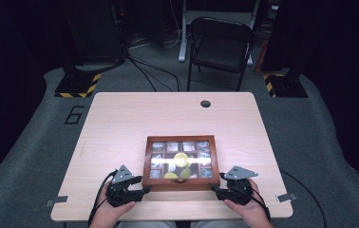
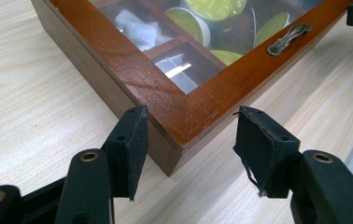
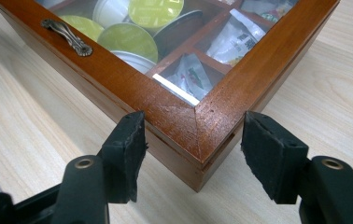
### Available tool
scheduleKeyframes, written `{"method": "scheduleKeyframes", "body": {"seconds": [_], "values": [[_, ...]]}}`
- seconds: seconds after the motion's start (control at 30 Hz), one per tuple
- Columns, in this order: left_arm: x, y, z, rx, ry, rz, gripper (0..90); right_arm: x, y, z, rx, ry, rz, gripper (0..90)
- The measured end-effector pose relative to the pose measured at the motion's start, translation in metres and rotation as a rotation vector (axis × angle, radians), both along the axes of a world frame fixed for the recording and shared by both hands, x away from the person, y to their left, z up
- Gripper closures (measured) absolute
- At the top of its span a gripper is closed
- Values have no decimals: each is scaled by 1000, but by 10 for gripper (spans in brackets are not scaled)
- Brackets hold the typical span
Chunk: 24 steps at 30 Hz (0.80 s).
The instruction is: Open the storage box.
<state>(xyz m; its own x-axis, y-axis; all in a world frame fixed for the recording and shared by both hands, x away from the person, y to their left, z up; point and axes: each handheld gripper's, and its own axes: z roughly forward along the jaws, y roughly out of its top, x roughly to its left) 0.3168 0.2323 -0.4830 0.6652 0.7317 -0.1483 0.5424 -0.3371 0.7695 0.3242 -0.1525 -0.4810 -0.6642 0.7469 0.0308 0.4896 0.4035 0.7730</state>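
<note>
The tabletop (image 1: 120, 118) of pale wood carries a wooden box (image 1: 151, 183) just inside the middle of its near edge. The box has a glass lid, a small metal handle (image 2: 289, 38) on its front rail, and compartments holding green-topped capsules (image 3: 155, 11) and white sachets (image 3: 237, 39); no print on either can be read. The left gripper (image 1: 137, 191) sits at the box's near left corner, its jaws spread to either side of that corner: the left pad lies against the side wall, the other stands apart from the front. The right gripper (image 1: 217, 191) straddles the near right corner likewise, jaws apart, one pad about touching the front wall.
</note>
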Motion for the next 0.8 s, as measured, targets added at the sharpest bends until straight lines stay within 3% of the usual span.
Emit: {"method": "scheduleKeyframes", "body": {"seconds": [0.4, 0.43, 0.8], "values": [[1, -4, -8, 43, 22, -5, 433, 1, 2, -5, -29, 9, 10, 377], [2, -4, -8, 63, 31, -16, 433, 1, 2, -6, -34, 8, 8, 377], [3, -4, -9, 57, 21, 0, 473, 2, 2, -7, -39, 7, 15, 378]]}}
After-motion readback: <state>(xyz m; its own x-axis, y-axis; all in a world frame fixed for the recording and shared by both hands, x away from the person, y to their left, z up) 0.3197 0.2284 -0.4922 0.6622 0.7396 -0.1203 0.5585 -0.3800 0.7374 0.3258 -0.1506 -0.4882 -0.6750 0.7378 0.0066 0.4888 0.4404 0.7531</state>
